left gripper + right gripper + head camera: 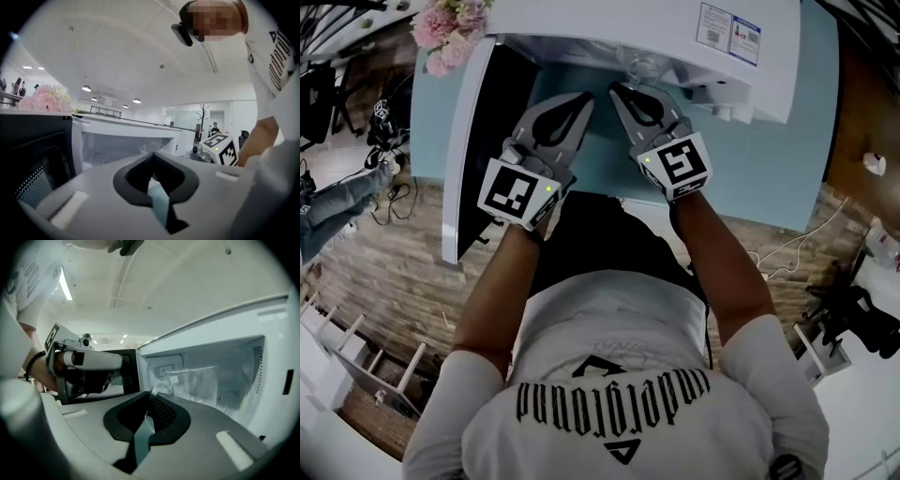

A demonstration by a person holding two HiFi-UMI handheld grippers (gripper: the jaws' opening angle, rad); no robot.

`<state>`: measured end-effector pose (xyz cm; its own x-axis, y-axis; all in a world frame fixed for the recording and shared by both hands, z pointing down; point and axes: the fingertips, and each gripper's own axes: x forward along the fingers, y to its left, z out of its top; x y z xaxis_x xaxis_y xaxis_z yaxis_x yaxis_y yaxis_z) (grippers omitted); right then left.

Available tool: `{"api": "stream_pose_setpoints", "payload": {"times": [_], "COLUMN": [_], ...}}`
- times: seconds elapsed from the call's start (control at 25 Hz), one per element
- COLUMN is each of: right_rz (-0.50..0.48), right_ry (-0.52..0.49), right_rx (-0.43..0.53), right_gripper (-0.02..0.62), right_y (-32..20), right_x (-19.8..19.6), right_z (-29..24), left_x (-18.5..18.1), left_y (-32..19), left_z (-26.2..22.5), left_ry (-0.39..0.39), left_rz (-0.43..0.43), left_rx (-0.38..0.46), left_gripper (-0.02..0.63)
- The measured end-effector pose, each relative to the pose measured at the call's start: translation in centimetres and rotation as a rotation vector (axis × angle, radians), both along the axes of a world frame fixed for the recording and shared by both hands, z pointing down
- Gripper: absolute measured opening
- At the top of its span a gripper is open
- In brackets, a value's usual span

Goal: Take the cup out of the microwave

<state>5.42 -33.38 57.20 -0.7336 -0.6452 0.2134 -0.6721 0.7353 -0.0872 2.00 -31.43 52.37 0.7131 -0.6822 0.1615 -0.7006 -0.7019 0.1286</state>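
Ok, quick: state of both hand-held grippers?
Left hand-held gripper: closed, empty.
Right hand-held gripper: closed on the handle of the glass cup.

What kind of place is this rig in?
Likely an open-plan office or lab, not a home kitchen: the microwave sits on a light-blue table, cables trail over the wood floor, and recessed ceiling lights run back to glass partitions.

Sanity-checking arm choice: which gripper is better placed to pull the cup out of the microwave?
Right gripper: its jaws are shut, seemingly pinching the handle of the glass cup inside the open microwave. Left gripper is shut and empty, so it would have to open and reach first.
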Motion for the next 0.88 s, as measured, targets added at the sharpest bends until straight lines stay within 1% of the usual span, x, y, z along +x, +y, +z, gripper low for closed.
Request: {"api": "stream_pose_setpoints", "payload": {"times": [0.2,0.36,0.48,0.64,0.8,0.88], "right_rz": [-0.013,-0.026,-0.040,-0.056,-0.068,-0.073], "right_ry": [-0.009,-0.021,-0.028,-0.034,-0.032,-0.034], "right_rx": [0.018,0.038,0.061,0.065,0.059,0.067], "right_gripper": [0.008,0.008,0.008,0.008,0.008,0.008], "right_y": [3.0,5.6,7.2,10.0,12.2,12.8], "right_x": [0.4,0.9,1.2,1.9,2.8,3.4], "right_z": [-1.5,-3.2,-5.3,-8.4,-11.4,-13.0], "left_x": [0.1,1.1,1.7,2.0,3.0,3.3], "left_y": [2.1,3.8,4.9,7.1,9.0,9.4], "left_z": [-0.4,-1.6,-2.5,-3.7,-6.6,-7.6], "left_ry": [-0.001,-0.006,-0.019,-0.029,-0.027,-0.037], "left_rz": [0.002,0.019,0.028,0.056,0.086,0.097], "left_rx": [-0.001,0.020,0.025,0.014,-0.008,0.010], "left_gripper": [0.051,0.051,0.051,0.051,0.050,0.050]}}
